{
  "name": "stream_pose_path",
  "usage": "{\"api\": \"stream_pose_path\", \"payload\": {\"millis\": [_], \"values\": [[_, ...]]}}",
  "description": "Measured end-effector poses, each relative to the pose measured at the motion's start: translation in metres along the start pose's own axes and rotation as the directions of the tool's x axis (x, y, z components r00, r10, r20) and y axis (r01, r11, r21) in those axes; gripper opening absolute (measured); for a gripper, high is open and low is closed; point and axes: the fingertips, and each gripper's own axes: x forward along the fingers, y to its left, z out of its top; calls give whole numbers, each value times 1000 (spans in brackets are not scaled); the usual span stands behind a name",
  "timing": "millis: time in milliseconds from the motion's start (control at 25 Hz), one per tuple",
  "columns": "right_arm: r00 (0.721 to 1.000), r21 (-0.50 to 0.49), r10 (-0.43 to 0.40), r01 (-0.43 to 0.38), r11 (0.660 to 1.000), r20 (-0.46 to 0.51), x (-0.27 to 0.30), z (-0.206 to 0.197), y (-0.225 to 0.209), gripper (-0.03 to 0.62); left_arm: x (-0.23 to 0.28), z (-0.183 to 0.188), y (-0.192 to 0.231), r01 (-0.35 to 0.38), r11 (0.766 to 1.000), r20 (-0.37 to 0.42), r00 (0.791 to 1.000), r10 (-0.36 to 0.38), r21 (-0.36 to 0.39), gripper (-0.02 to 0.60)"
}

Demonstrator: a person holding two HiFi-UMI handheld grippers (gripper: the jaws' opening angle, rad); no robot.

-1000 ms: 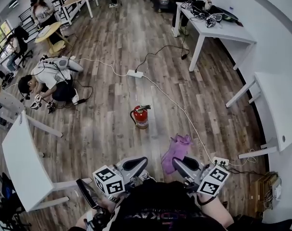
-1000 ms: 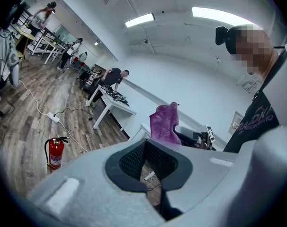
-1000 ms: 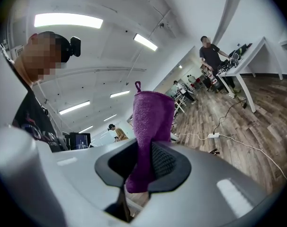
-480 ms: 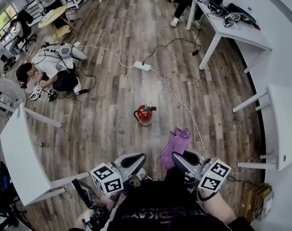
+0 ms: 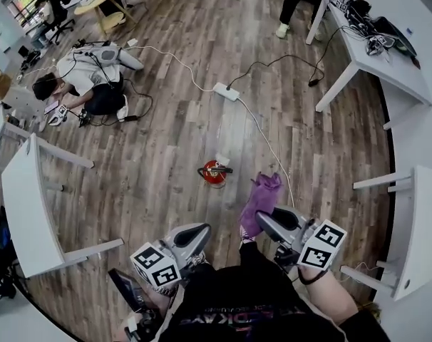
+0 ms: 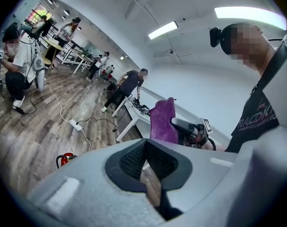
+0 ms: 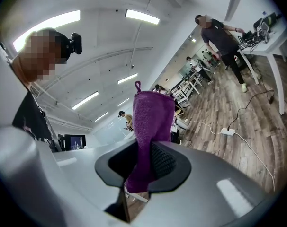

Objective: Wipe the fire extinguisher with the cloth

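A small red fire extinguisher (image 5: 214, 171) stands upright on the wooden floor, seen almost from above in the head view; it also shows low on the left in the left gripper view (image 6: 65, 159). My right gripper (image 5: 262, 220) is shut on a purple cloth (image 5: 260, 198), which stands up between its pads (image 7: 150, 122). The cloth hangs in the air to the right of the extinguisher and short of it. My left gripper (image 5: 200, 230) is shut with nothing in it (image 6: 146, 143), held near my body below and left of the extinguisher.
A white power strip (image 5: 225, 91) with a long cable lies beyond the extinguisher. A person (image 5: 88, 84) crouches on the floor at the far left. White tables stand at the left (image 5: 23, 212) and right (image 5: 415, 219), another (image 5: 376, 48) at the back right.
I have walked forward: the extinguisher now lies closer under the camera and nearer both grippers. The cloth stays in the right gripper, and the left gripper stays shut.
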Motion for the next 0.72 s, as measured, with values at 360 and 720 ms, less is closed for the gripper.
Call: {"api": "stream_pose_path", "payload": {"millis": [360,720], "values": [[986,14,107,-106,994,-125,32,12,-61,72,32,27,32,-138,989,111,985,131,53,5],[983,-44,83,-92,995,-162,59,5,-90,72,29,28,72,-203,966,125,975,185,158,5]]}}
